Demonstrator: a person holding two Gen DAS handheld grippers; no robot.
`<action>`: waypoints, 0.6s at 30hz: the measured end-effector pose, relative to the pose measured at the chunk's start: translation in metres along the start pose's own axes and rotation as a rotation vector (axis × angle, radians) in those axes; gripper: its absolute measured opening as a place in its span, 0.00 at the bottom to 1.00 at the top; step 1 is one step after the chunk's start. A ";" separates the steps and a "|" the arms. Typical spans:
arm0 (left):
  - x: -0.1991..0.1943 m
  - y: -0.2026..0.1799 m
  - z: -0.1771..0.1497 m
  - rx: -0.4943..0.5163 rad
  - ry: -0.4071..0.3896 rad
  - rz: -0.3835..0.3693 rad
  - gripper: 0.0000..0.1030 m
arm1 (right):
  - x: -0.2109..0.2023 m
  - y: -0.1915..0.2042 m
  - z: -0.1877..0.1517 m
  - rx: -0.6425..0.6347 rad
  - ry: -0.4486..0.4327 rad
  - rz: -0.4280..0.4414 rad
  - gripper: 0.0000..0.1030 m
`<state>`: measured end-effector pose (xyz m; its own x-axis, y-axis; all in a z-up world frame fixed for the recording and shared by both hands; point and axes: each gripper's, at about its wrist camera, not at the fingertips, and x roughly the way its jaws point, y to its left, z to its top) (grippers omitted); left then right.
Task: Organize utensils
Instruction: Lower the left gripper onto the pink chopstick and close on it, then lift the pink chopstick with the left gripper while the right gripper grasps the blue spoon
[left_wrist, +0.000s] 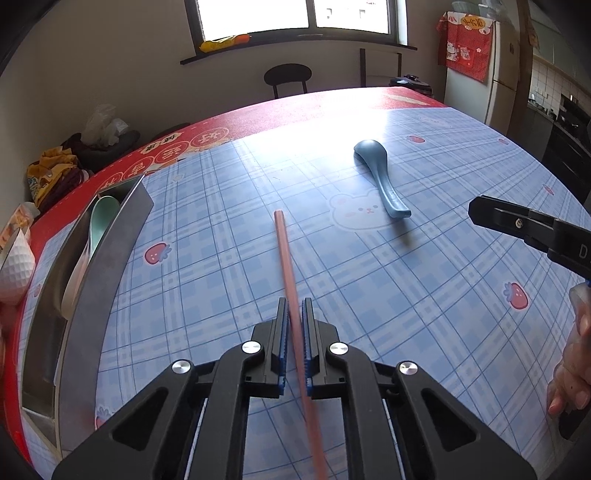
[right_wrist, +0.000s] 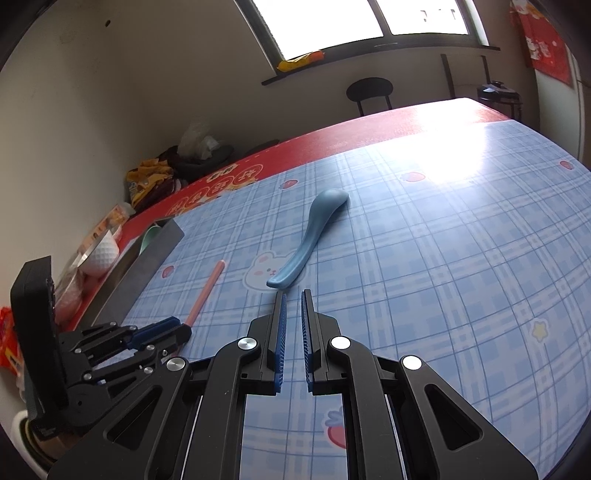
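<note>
Jaws of left gripper (left_wrist: 294, 304) clamped on pink chopstick (left_wrist: 284, 251), long axis pointing away toward window; right gripper (right_wrist: 293, 295) closed, empty.

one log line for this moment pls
left gripper shut on pink chopstick | right gripper shut, empty | blue spoon on table | green spoon in tray

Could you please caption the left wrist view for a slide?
Left gripper clamps a pink chopstick; blue spoon lies beyond, metal tray at left.
</note>
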<state>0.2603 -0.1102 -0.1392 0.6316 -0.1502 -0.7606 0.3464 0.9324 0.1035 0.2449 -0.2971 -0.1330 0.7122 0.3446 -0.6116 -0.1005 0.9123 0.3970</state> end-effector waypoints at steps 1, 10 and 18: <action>-0.001 0.003 0.000 -0.013 -0.005 -0.016 0.06 | 0.000 -0.001 0.000 0.002 0.001 0.001 0.09; -0.016 0.033 -0.004 -0.161 -0.101 -0.132 0.06 | 0.006 -0.002 0.001 0.015 0.022 -0.007 0.09; -0.028 0.055 -0.006 -0.259 -0.156 -0.234 0.06 | 0.009 -0.003 0.001 0.028 0.026 -0.011 0.09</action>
<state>0.2579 -0.0528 -0.1161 0.6614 -0.3981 -0.6356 0.3190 0.9163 -0.2421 0.2520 -0.2969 -0.1392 0.6950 0.3403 -0.6334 -0.0726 0.9096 0.4090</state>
